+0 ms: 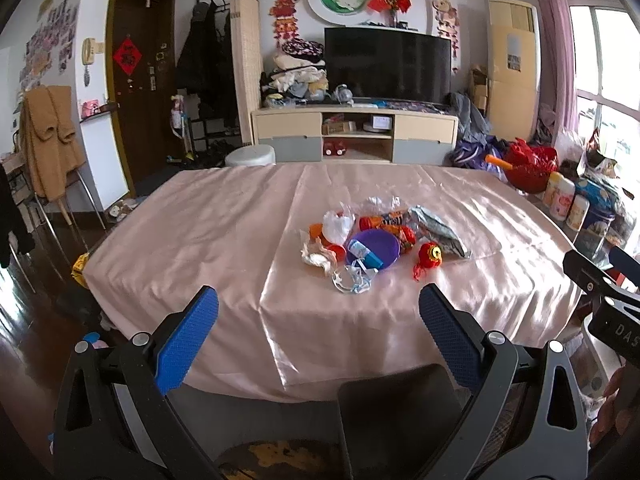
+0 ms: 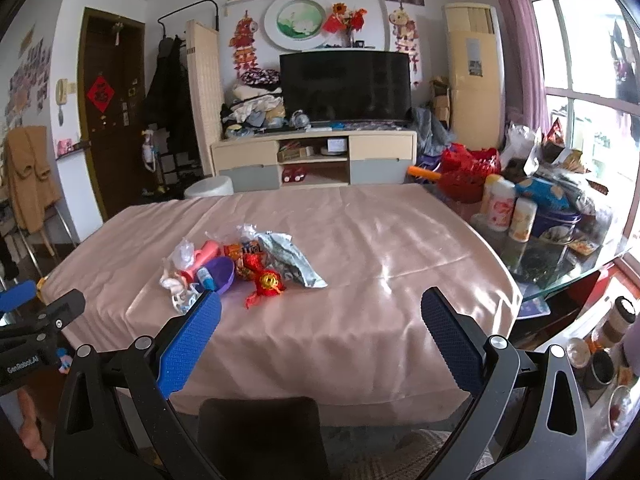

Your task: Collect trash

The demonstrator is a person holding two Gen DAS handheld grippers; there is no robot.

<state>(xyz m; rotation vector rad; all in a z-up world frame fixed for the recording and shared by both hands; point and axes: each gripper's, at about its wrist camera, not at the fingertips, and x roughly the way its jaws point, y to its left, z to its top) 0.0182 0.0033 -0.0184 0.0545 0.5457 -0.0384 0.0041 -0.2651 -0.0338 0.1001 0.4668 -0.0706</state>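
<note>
A heap of trash (image 1: 372, 240) lies mid-table on the pink tablecloth (image 1: 224, 240): a purple plastic bowl (image 1: 374, 246), a silver foil bag (image 1: 438, 232), a red lantern ornament (image 1: 430, 258), crumpled tissue (image 1: 318, 254) and clear plastic wrap (image 1: 354, 278). The heap also shows in the right wrist view (image 2: 240, 268), left of centre. My left gripper (image 1: 318, 312) is open and empty, above the table's near edge, well short of the heap. My right gripper (image 2: 320, 312) is open and empty, also at the near edge, to the right of the heap.
A dark chair back (image 1: 400, 412) stands against the table's near edge below both grippers. Wet-wipe canisters (image 2: 508, 208), bags and tins crowd a glass side table (image 2: 560, 276) on the right. A TV cabinet (image 1: 354, 136) and a white stool (image 1: 250, 156) stand beyond the table.
</note>
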